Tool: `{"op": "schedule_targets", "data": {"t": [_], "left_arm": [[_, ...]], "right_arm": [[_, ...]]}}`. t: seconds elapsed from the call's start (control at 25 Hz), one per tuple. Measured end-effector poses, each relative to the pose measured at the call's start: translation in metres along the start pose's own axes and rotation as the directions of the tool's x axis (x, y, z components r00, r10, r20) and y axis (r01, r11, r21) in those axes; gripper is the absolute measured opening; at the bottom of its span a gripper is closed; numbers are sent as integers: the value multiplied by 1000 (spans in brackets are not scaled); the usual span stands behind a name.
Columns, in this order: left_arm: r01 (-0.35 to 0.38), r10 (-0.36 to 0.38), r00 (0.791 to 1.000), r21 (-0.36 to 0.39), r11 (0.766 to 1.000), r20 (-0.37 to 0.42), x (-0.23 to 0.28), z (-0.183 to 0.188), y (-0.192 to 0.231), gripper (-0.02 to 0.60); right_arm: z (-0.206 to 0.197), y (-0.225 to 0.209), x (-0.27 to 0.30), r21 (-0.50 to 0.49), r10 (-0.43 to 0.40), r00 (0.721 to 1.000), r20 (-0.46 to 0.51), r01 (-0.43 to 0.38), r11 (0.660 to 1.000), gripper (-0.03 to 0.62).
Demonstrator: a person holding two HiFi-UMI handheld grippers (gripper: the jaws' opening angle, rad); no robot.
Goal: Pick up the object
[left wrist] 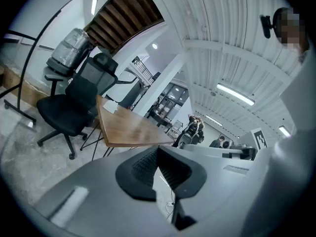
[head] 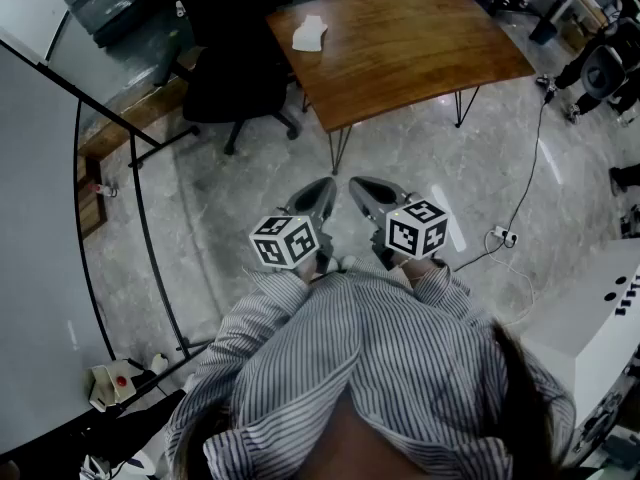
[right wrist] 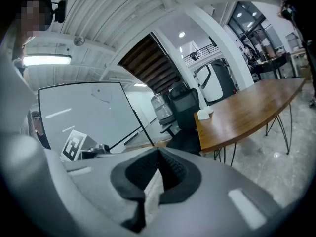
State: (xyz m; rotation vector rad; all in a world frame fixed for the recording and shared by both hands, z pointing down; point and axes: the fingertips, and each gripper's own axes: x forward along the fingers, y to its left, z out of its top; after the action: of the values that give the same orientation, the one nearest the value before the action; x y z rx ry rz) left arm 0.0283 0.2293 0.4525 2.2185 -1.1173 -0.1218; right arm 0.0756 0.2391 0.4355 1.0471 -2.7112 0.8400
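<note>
While fingers [head: 318, 198] touch, object [head: 309, 34] lies well apart.

An office: swivel chair [head: 235, 58], wooden table [head: 400, 43], standing whiteboard [head: 35, 268].

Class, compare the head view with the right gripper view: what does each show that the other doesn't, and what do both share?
Head view only: the person's striped shirt and a power strip on the floor. Right gripper view only: a ceiling light and a staircase. Both: the wooden table, the white object on it, and the black chair.
</note>
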Motion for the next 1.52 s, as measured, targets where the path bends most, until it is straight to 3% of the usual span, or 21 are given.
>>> {"op": "schedule_targets", "data": {"t": [0.6, 0.84, 0.96, 1.12, 1.36, 1.52], "left_arm": [[-26, 26, 1000, 5, 1000, 5, 3, 2, 5, 0], [25, -24, 998, -14, 1000, 52, 10, 15, 2, 0], [25, -24, 997, -16, 1000, 67, 18, 19, 3, 0], [22, -22, 999, -15, 1000, 39, 28, 9, 3, 0], [0, 0, 1000, -41, 999, 10, 41, 2, 22, 0], [5, -5, 1000, -2, 1000, -8, 68, 19, 48, 0]], "right_arm": [[1, 0, 10, -12, 25, 1000, -18, -25, 1000, 2], [10, -9, 17, -36, 15, 1000, -12, -15, 999, 2], [19, -15, 17, -9, 50, 998, 33, -50, 999, 2], [29, -32, 15, 8, 43, 996, 80, -44, 999, 2], [22, -47, 35, 48, 58, 997, 59, -61, 997, 2], [49, -76, 62, 39, -7, 991, 136, 2, 999, 3]]}}
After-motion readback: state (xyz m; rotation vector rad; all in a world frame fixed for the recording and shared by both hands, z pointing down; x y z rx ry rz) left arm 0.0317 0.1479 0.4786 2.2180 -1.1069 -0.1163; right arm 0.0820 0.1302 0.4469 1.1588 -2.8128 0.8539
